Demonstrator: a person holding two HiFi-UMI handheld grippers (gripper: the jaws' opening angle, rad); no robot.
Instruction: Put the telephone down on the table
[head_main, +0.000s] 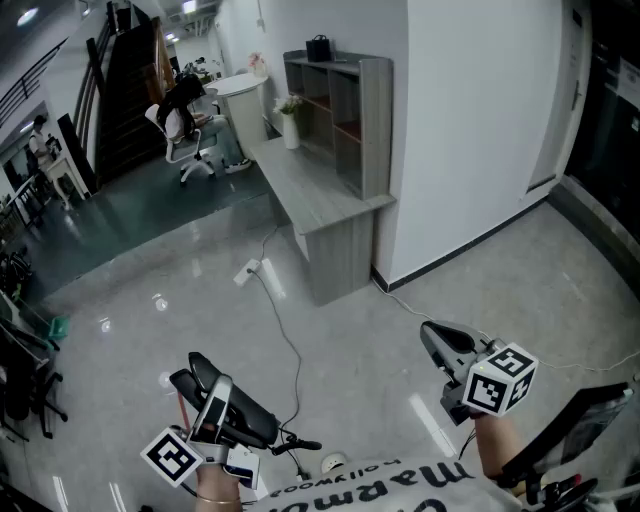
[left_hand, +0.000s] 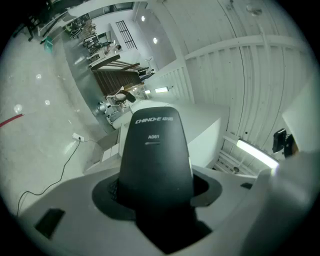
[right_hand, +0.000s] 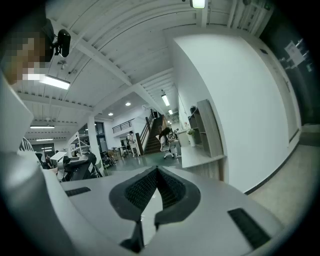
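1. You stand on a pale grey polished floor (head_main: 200, 300) that mirrors the ceiling lights. A white wall runs along your right.
2. Against that wall stands a long grey wood-grain table (head_main: 310, 190) with an open shelf unit (head_main: 345, 110) on its back edge. A potted plant (head_main: 290, 120) in a white vase stands on the table top, and a black bag (head_main: 318, 48) sits on top of the shelves.
3. A white power strip (head_main: 248, 270) lies on the floor near the table's end, and a dark cable trails from it toward you.
4. Far back there are a dark staircase (head_main: 135, 80) and a person on a white office chair (head_main: 185, 140).
5. The telephone (left_hand: 155, 160) bears the white brand "CHINO-E" followed by two Chinese characters. Below that is a short code starting with A, whose digits are not sharp.
6. The telephone is a matte black handset, rounded and tapering at the top, and a dark cord hangs off it in the head view.
7. Your left gripper (head_main: 208, 385) is clamped on the telephone, low over the floor close to you and well apart from the table.
8. Your right gripper (right_hand: 156, 172) holds nothing, and its ribbed tips meet.
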